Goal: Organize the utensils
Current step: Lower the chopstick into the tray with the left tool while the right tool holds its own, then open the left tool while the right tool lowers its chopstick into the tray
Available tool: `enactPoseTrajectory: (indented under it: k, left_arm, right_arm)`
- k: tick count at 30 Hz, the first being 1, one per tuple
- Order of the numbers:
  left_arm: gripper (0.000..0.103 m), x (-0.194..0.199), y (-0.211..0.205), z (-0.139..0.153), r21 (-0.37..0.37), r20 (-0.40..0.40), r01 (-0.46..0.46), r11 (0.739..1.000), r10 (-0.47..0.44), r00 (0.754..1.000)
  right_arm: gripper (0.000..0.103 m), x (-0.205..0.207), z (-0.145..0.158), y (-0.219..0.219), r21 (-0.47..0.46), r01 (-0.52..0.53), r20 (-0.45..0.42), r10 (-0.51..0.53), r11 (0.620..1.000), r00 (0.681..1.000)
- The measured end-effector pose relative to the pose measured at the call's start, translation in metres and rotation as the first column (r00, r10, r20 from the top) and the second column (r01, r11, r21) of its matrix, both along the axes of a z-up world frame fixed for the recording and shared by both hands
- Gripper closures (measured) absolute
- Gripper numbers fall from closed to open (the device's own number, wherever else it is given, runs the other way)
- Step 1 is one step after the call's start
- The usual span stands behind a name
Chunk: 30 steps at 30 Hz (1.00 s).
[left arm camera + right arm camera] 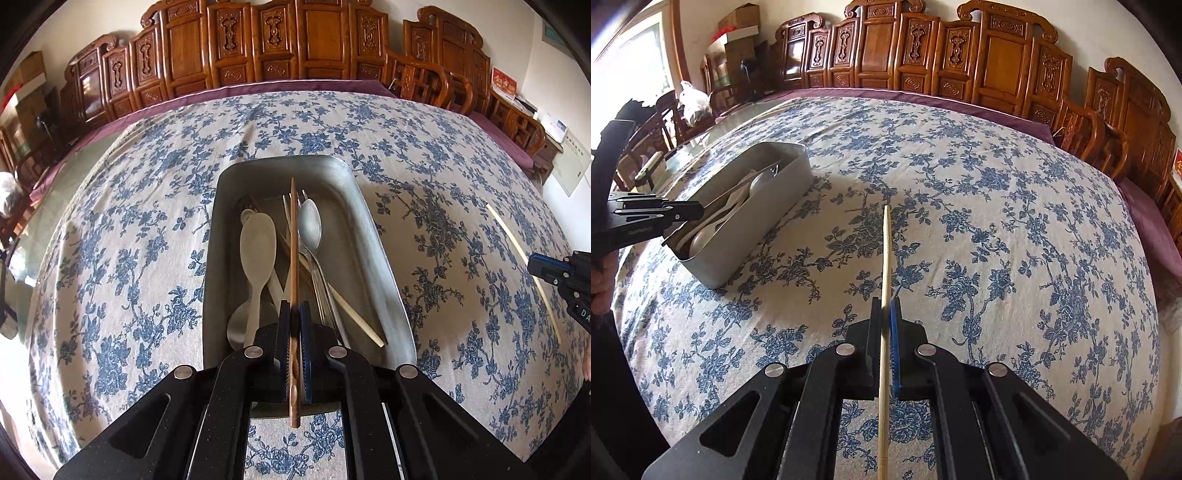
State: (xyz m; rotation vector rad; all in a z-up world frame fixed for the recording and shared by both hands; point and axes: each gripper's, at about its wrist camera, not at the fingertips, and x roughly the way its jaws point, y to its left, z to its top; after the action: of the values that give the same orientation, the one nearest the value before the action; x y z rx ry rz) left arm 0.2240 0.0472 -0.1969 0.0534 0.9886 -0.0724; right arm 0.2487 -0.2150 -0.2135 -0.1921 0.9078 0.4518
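Note:
A grey metal tray (380,254) sits on the floral tablecloth and holds a pale spoon (258,247), a metal spoon (309,225), a fork and a pale chopstick (351,310). My left gripper (294,314) is shut on a dark brown chopstick (293,236) and holds it over the tray, pointing along its length. My right gripper (885,306) is shut on a pale chopstick (886,254) above the cloth, to the right of the tray (768,218). That chopstick also shows in the left wrist view (517,251).
The blue floral tablecloth (997,240) covers the large table, with a purple cloth edge (258,88) at the far side. Carved wooden chairs (960,48) line the wall behind. The left gripper (646,218) shows at the tray's near end in the right wrist view.

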Motion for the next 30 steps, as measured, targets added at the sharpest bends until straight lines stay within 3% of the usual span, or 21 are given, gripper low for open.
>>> enactPoseTrajectory:
  k: [12,20,30]
  left_arm:
    - [0.099,0.0,0.01,0.004,-0.027,0.032,0.004,1.0,-0.003,0.999]
    - [0.098,0.009,0.025,0.01,-0.098,0.032,0.001,0.995,0.002,0.999]
    - [0.097,0.011,0.039,0.017,-0.125,0.048,-0.019,0.992,0.025,0.999]
  right_arm:
    - [0.098,-0.004,0.009,0.027,-0.023,-0.02,-0.002,0.02,1.0,1.0]
    - [0.098,-0.005,0.022,0.043,-0.042,-0.041,0.01,0.041,0.998,0.999]
    - [0.098,-0.007,0.027,0.061,-0.051,-0.065,0.011,0.066,0.997,0.998]
